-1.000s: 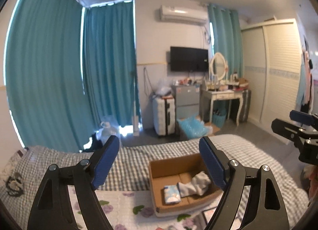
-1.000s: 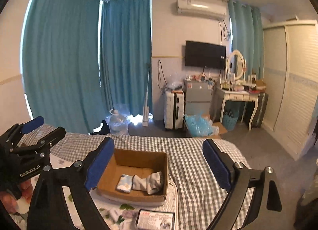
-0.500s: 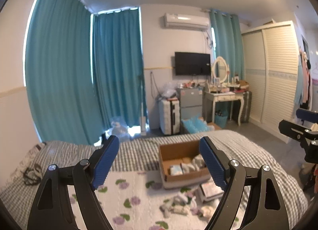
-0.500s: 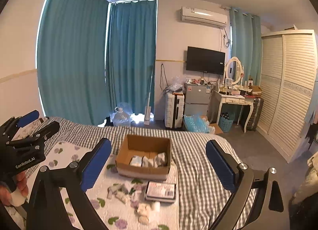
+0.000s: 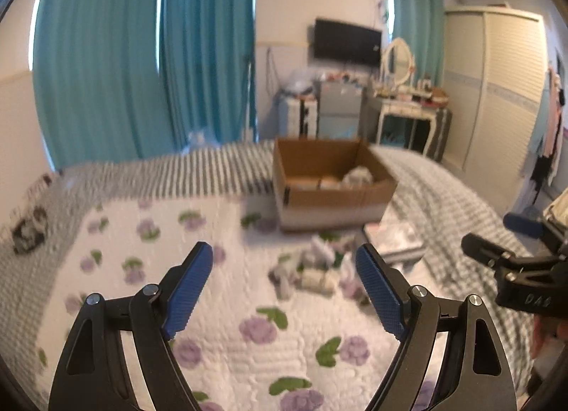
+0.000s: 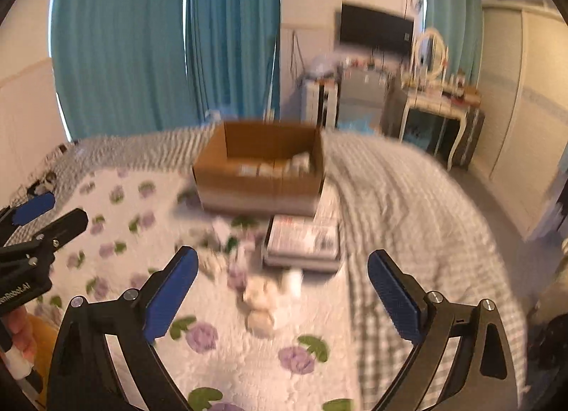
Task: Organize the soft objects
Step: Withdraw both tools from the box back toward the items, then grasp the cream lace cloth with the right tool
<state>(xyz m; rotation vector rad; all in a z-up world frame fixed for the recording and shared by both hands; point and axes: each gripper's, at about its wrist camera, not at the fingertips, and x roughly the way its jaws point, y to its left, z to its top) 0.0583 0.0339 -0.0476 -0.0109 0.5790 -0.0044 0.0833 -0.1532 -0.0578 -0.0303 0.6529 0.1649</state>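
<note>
Socks (image 6: 269, 299) lie loose on the floral quilt (image 6: 227, 350), ahead of the right gripper (image 6: 283, 295) and centred between its fingers; long axis blurred. Left gripper (image 5: 284, 290) farther off. Both fingers apart, empty. Cardboard box (image 6: 261, 194) sits beyond.

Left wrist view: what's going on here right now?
Both tongs, left and right, are open and hold nothing, hovering over the floral blanket on the bed. A few small soft bundles lie loose on it, blurred. Behind them the cardboard box already holds some soft items, and a flat packet sits just in front of it. Nothing is gripped yet.
</note>
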